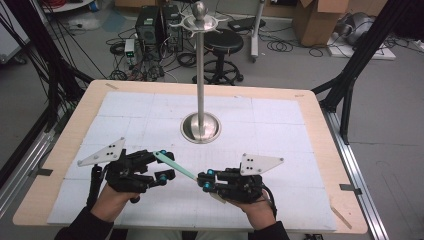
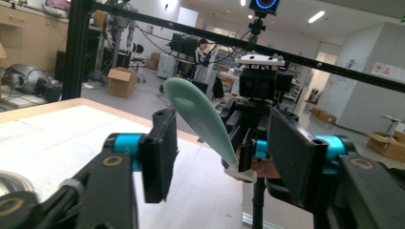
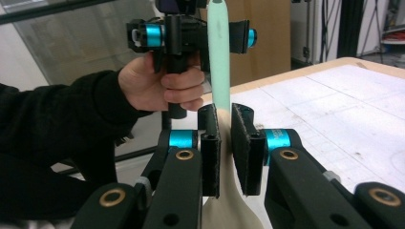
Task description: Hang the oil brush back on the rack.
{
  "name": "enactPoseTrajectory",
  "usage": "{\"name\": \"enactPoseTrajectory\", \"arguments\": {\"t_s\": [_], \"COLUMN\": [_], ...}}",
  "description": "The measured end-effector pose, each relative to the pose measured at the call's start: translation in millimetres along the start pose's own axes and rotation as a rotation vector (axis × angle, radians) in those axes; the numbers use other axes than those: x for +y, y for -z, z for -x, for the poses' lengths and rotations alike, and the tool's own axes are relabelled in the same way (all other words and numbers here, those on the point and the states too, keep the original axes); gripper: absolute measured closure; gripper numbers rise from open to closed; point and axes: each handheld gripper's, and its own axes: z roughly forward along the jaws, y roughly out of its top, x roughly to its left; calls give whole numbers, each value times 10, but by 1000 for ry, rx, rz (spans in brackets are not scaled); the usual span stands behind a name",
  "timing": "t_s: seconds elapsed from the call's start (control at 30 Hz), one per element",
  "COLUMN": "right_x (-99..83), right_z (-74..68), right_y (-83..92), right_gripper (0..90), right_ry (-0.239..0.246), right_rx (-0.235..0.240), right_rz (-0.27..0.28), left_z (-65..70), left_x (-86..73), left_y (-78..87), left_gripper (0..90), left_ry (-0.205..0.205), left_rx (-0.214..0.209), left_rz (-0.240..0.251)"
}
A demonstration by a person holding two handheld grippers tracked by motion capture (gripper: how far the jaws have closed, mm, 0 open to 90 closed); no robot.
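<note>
- Right gripper point(image 1: 206, 180) clamps the pale handle end of the spatula point(image 1: 176, 164); in the right gripper view its pads point(image 3: 210, 143) press on the cream part where it narrows, and the mint blade point(image 3: 219, 62) runs straight away from the jaws.
- Spatula is off the table point(image 1: 310, 165), slanting from the right gripper up and leftward to the left gripper point(image 1: 165, 165) — the blade tip lies between that gripper's fingertips.
- Left gripper: jaws stand partly apart around the blade; in the left gripper view the mint blade point(image 2: 200, 114) sits in the gap, clear of both pads point(image 2: 160, 152). Not a grip as far as I can see.
- Step in hand, as I judge it: a handover between grippers, with the left one taking the blade end.
- Next move calls for the left jaws to close squarely on the flat of the blade; the right should hold firm until that grip is sure, then let go.
- Pose: both hands low near the table's near edge, forearms coming in from below, grippers roughly level and facing each other; the left hand point(image 3: 162, 86) wraps its handle.
- Tall metal stand point(image 1: 201, 75) with a ringed top is well apart, mid-table — a likely hanging place, though that is a guess.
</note>
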Motion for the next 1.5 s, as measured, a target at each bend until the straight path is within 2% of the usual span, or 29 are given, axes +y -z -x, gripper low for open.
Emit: {"name": "enactPoseTrajectory", "arguments": {"t_s": [0.1,0.4,0.57,0.8,1.03,1.23,1.3,1.33,1.37,1.4,1.43,1.47,1.5], "right_x": [-4,-14,-35,-36,-40,-39,-41,-43,-43,-43,-43,-43,-42], "right_z": [0,11,21,22,27,22,25,38,38,41,41,40,35], "right_y": [-6,-10,-17,-17,-19,-27,-28,-31,-31,-32,-32,-38,-42], "right_gripper": [820,820,819,819,816,807,794,725,725,634,634,557,535], "right_ry": [-8,-16,-24,-24,-15,-5,-14,-25,-25,-41,-41,-36,-36], "right_rx": [15,56,76,86,100,94,91,80,80,56,56,18,6], "right_rz": [4,32,35,39,37,38,32,34,34,30,30,25,20], "left_z": [7,15,18,23,70,94,105,122,122,137,137,148,158], "left_x": [15,21,21,21,47,77,91,115,115,140,140,167,185], "left_y": [-3,-4,-2,-6,-23,-33,-37,-42,-42,-45,-45,-43,-42], "left_gripper": [539,671,719,745,759,762,763,763,764,764,763,764,764], "left_ry": [-14,-13,-13,0,-23,-32,-32,-46,-46,-51,-51,-57,-59], "left_rx": [-11,-52,-62,-86,-107,-96,-80,-59,-59,-42,-42,-29,-20], "left_rz": [5,35,35,47,45,31,19,5,5,-7,-7,-19,-31]}}
